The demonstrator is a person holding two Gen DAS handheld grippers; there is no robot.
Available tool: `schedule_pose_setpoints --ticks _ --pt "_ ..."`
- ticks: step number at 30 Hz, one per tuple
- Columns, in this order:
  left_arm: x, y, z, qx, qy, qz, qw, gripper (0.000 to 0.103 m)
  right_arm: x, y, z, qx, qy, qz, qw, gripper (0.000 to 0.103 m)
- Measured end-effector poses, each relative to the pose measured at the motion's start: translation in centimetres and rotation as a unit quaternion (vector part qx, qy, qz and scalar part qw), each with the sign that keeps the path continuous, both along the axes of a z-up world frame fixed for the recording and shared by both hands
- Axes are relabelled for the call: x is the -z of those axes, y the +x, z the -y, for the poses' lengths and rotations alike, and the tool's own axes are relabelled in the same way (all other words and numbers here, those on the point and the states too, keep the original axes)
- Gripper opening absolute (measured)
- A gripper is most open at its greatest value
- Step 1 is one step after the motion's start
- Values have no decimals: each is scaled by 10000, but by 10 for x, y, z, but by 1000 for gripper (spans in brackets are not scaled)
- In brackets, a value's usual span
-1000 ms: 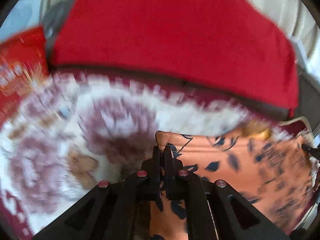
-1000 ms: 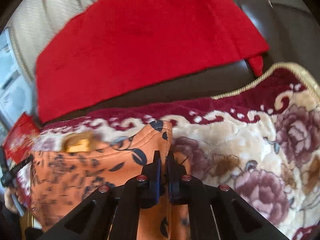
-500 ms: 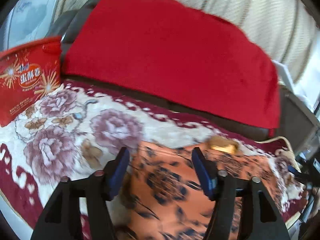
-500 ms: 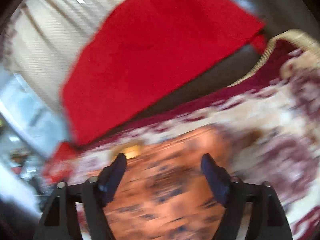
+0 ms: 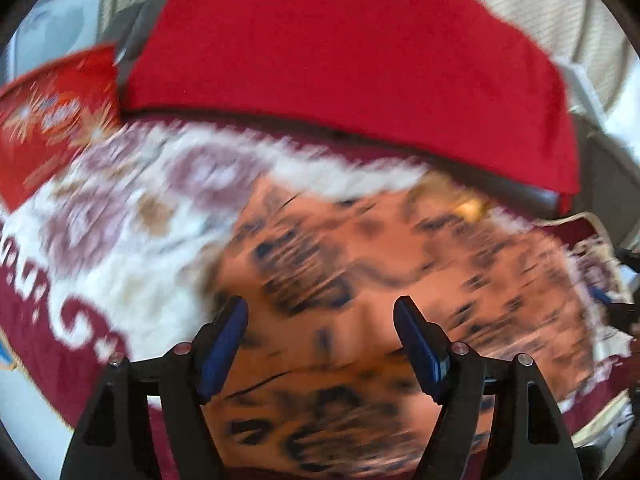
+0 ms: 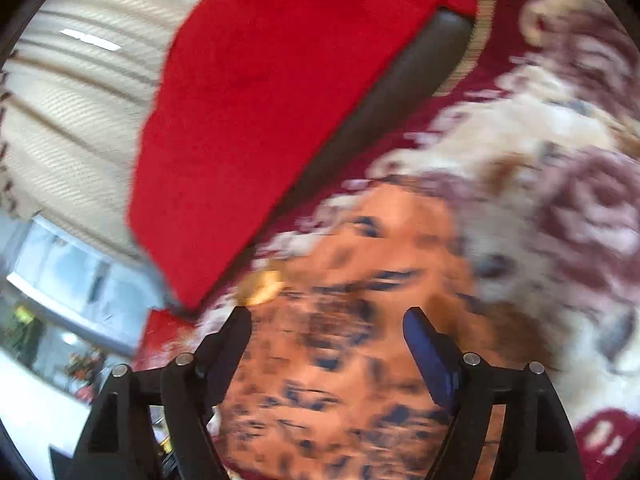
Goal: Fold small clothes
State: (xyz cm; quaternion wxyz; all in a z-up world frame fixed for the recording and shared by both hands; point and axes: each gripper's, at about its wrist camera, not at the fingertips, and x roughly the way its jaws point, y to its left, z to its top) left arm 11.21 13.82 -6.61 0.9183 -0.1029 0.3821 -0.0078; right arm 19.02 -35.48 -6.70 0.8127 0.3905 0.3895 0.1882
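A: Status?
B: Both tongs, left [image 5: 320,338] and right [image 6: 328,340], have just opened, empty. Orange garment [image 5: 360,280] released, lies folded on floral blanket [image 5: 120,240]. Fold looks done; next fold pending.

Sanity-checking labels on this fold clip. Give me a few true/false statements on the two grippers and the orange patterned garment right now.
1. The left gripper is shut on the orange garment with dark leaf print. False: its jaws stand apart, having just been opening, with the cloth lying beneath them, not pinched.
2. The right gripper is open. True.
3. The orange garment lies on a floral cream and maroon blanket. True.
4. The plain red cloth lies on top of the orange garment. False: it is draped over the dark seat back behind the blanket, apart from the garment.
5. A red printed bag stands at the left in the left wrist view. True.
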Motion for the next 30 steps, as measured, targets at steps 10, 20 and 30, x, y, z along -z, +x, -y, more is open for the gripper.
schedule_pose_setpoints --ticks 10,20,30 --pt "42 78 82 757 178 -702 9945 85 56 103 0 -172 574 -536 9968 79" --pt "34 71 79 578 240 -757 9952 85 4 39 -20 -332 -234 306 9987 82" --pt "3 15 70 249 222 -558 9979 84 4 3 -37 -420 -876 -47 9953 85"
